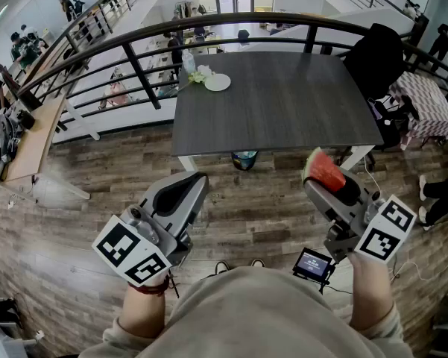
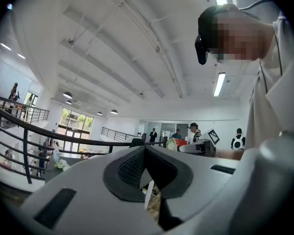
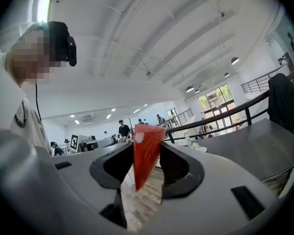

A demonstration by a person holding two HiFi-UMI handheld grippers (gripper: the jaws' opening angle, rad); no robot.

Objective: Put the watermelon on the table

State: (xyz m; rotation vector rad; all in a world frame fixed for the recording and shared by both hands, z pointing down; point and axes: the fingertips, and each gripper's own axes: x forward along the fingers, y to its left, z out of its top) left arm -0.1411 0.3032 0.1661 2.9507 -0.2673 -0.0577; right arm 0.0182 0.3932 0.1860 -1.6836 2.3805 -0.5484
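A red watermelon slice point(image 1: 324, 170) with a green rind sits between the jaws of my right gripper point(image 1: 331, 185), which is shut on it and held level above the wooden floor, just short of the table's near right corner. In the right gripper view the watermelon slice point(image 3: 146, 151) hangs point down between the dark pads point(image 3: 178, 163). The dark grey table point(image 1: 283, 103) stands ahead, most of its top bare. My left gripper point(image 1: 196, 181) is at the lower left, shut on nothing, its pads point(image 2: 132, 168) meeting in the left gripper view.
A white plate point(image 1: 217, 82) and small flowers point(image 1: 199, 75) lie at the table's far left corner. A black curved railing point(image 1: 209, 32) runs behind the table. A black chair point(image 1: 376, 58) stands at its right end, and a bin point(image 1: 244, 159) underneath.
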